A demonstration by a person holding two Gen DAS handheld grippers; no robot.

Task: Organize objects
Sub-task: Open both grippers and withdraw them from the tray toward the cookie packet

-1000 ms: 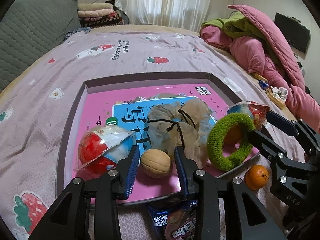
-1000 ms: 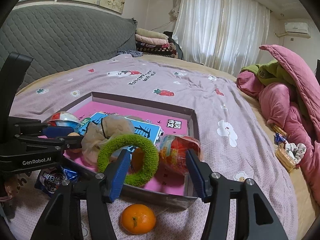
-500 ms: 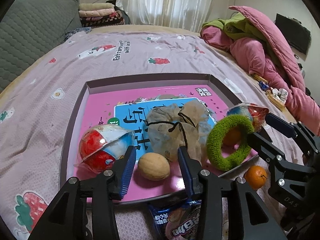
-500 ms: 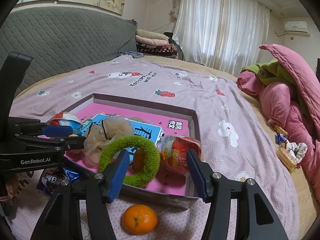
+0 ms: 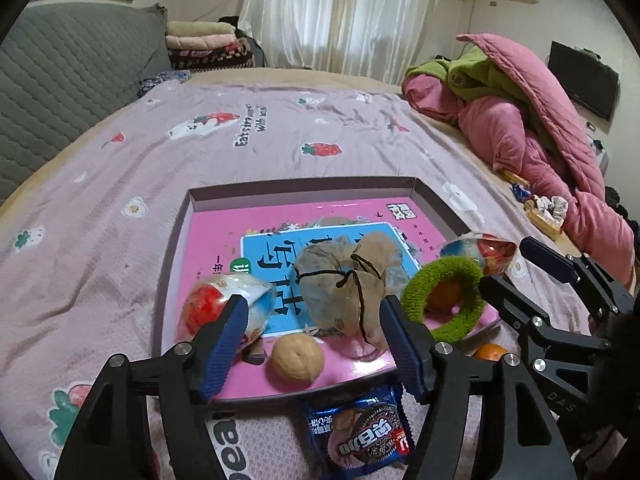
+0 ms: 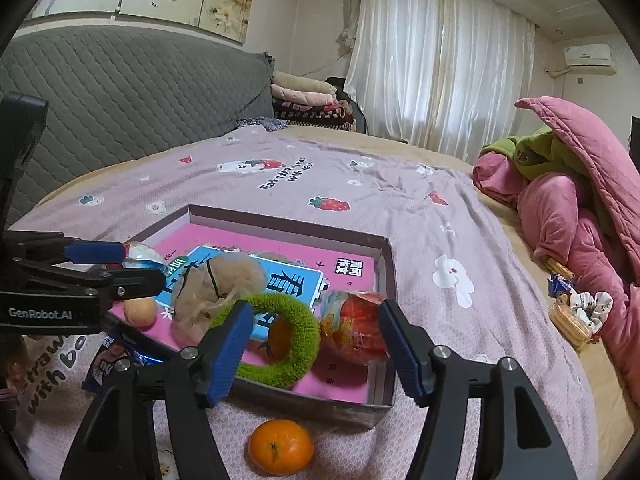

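A shallow grey tray [image 5: 304,184] with a pink book on its floor lies on the bed. In it are a walnut [image 5: 296,358], a beige mesh pouch [image 5: 348,280], a green fuzzy ring [image 5: 444,300] around an orange, and two red-and-blue snack packs [image 5: 224,304]. My left gripper [image 5: 312,332] hovers over the tray's near edge. Its jaws are opening, and the walnut lies free below them. My right gripper [image 6: 314,320] is also opening and grips nothing, with the ring [image 6: 276,340] and a snack pack [image 6: 354,332] beyond its fingers. A loose orange [image 6: 280,446] sits outside the tray.
A blue cookie packet [image 5: 360,436] lies on the bedspread just in front of the tray. Pink and green quilts [image 6: 568,208] are heaped at the right, with small snacks [image 6: 568,316] beside them. A grey quilted headboard [image 6: 120,100] and folded blankets stand at the back.
The left jaws spread away from the walnut and the gripper drew back and up, leaving the walnut on the tray floor. The right jaws widened a little.
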